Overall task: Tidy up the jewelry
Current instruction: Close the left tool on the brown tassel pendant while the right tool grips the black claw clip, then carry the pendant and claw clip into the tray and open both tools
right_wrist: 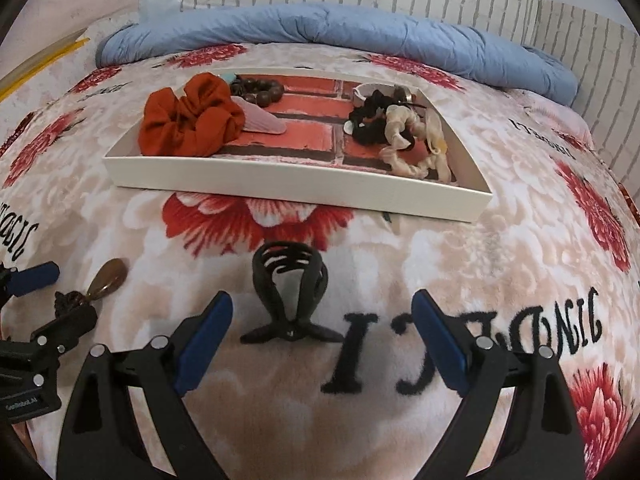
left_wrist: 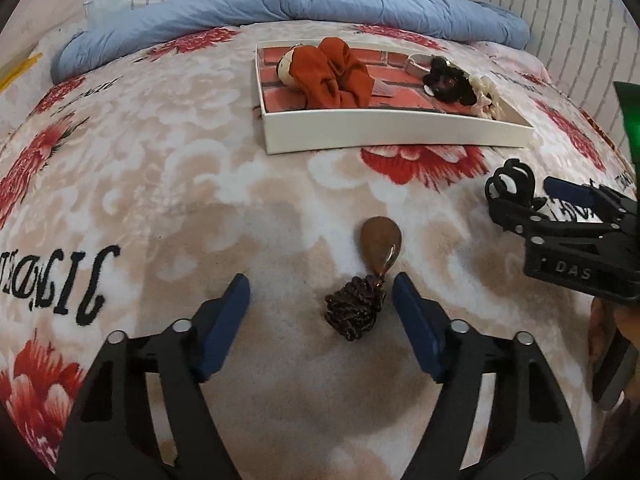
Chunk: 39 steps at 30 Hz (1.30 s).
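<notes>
A brown teardrop pendant (left_wrist: 380,247) with a bunched dark cord (left_wrist: 354,308) lies on the floral blanket. My left gripper (left_wrist: 322,292) is open, its fingers either side of the cord. A black claw hair clip (right_wrist: 289,294) stands on the blanket, just ahead of and between the fingers of my open right gripper (right_wrist: 322,316). The clip (left_wrist: 510,184) and right gripper (left_wrist: 538,196) also show at the right of the left wrist view. A white tray (right_wrist: 296,186) beyond holds an orange scrunchie (right_wrist: 188,124), a brown bead bracelet (right_wrist: 258,90), black and cream scrunchies (right_wrist: 400,136).
A blue folded duvet (right_wrist: 340,30) lies along the far edge of the bed by a white brick-pattern wall. The left gripper (right_wrist: 36,312) and the pendant (right_wrist: 108,276) sit at the left edge of the right wrist view. A green object (left_wrist: 630,116) shows at the right.
</notes>
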### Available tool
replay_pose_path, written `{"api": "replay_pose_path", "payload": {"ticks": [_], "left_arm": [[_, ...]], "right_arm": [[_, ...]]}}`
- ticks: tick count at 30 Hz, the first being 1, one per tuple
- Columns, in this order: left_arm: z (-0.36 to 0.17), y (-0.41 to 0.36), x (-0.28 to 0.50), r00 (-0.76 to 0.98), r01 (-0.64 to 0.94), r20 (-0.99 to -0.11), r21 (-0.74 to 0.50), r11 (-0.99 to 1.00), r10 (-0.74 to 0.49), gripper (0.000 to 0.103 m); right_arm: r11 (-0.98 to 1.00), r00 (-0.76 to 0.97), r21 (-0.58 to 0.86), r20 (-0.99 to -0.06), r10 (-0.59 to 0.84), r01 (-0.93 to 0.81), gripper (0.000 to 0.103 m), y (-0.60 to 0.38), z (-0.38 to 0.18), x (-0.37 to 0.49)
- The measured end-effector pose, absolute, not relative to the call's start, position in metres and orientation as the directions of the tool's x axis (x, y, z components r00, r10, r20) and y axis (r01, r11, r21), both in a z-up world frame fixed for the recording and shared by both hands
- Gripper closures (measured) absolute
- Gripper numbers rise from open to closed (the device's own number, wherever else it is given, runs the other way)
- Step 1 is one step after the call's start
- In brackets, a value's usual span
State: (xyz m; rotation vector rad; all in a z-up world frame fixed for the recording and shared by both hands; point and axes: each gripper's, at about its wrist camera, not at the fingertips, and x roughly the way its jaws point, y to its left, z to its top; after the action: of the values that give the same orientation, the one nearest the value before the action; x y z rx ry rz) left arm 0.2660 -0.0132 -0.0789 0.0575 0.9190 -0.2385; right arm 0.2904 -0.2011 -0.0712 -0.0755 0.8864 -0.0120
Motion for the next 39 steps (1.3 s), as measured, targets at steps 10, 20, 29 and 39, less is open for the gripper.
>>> {"api": "replay_pose_path", "payload": {"ticks": [10,20,29,39], "left_arm": [[-0.078,-0.020,0.262,0.583,0.252,-0.789,-0.051,0.966,-0.194,0.077],[-0.075,-0.020,0.260,0.597,0.251,-0.781,-0.037,0.967,-0.184,0.081],[-0.038,-0.029,0.263,0.679,0.261,-0.710,-0.001,0.965,-0.184,0.082],[0.033,-0.057,0.330,0.770,0.264,-0.596,-0.030,0.964,-0.229,0.082]], "right_arm": [[0.998,0.605,-0.017,-0.796,0.019,-0.054,0.051,-0.201,-0.077,0.297],[0.998,0.619,-0.018,-0.785,0.027,-0.065,0.057,-0.201,-0.072,0.294],[0.997,0.705,-0.009,-0.708,0.052,-0.083,0.057,-0.225,-0.029,0.289],[0.996,0.784,-0.017,-0.617,0.063,-0.093,0.057,-0.253,0.018,0.336]]}}
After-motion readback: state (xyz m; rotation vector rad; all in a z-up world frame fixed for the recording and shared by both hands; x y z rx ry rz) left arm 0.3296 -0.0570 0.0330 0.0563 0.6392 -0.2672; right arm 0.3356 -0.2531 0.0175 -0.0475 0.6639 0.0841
